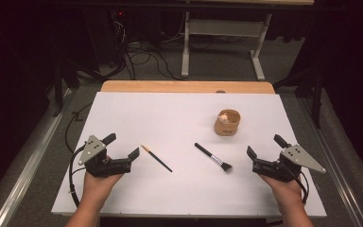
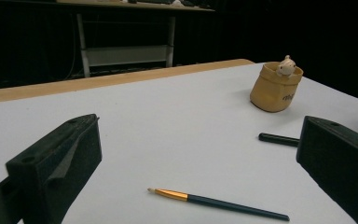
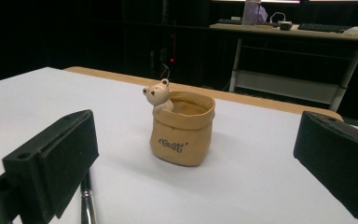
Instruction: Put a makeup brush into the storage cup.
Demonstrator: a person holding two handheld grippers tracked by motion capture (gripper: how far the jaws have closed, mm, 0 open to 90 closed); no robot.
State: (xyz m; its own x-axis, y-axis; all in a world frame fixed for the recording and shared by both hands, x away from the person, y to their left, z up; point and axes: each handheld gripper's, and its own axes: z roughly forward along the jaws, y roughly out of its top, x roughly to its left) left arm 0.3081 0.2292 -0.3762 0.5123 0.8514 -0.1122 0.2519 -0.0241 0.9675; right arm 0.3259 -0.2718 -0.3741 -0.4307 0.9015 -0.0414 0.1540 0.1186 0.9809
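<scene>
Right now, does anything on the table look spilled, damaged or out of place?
Nothing stands out. The tan pot stands upright, the thin brush and makeup brush lie flat and apart on the white sheet.

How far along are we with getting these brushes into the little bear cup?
Nothing looks done yet. The thin brush and the makeup brush both lie flat on the white table, apart from the bear cup, which stands upright. Nothing is in hand: the left gripper and right gripper are both open. Still left, probably: picking up each brush and placing it in the cup.
</scene>
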